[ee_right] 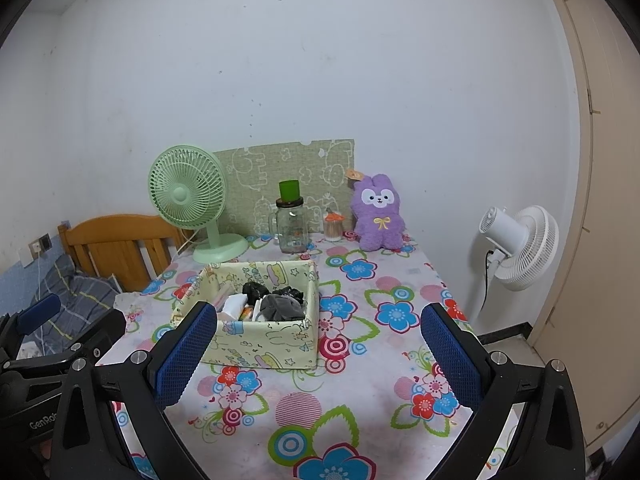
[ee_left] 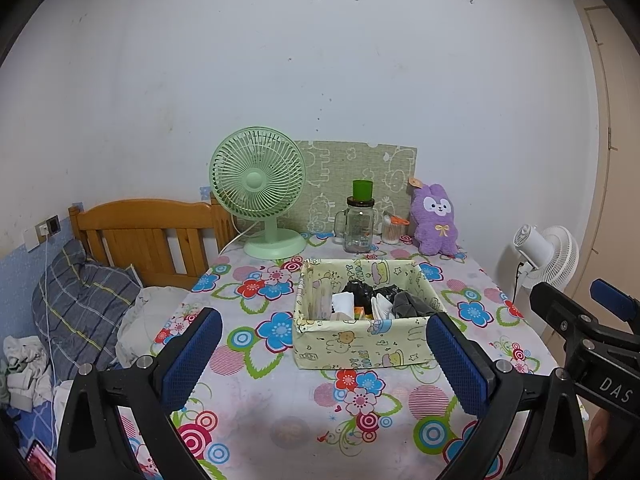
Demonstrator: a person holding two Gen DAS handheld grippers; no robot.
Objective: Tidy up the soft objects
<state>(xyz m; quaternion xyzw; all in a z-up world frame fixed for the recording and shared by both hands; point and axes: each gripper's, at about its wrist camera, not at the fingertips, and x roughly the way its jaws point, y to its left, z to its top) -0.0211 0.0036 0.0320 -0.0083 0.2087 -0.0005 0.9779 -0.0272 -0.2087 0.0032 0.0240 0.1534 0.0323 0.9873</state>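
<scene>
A pale yellow cartoon-print fabric box (ee_left: 360,344) (ee_right: 276,344) stands in the middle of the flower-print table (ee_left: 280,420) (ee_right: 360,400). It holds black, grey and white soft items (ee_left: 376,298) (ee_right: 276,304). A purple plush rabbit (ee_left: 435,220) (ee_right: 378,212) sits upright at the table's back right, against the wall. My left gripper (ee_left: 324,352) is open and empty, in front of the box. My right gripper (ee_right: 320,348) is open and empty, in front of the box and slightly to its right. The right gripper also shows at the right edge of the left wrist view (ee_left: 580,312).
A green desk fan (ee_left: 260,192) (ee_right: 192,204), a glass jar with a green lid (ee_left: 360,220) (ee_right: 292,220) and a small cotton-swab jar (ee_left: 392,230) (ee_right: 333,228) stand along the back. A wooden bed (ee_left: 140,236) is on the left, a white floor fan (ee_right: 520,244) on the right.
</scene>
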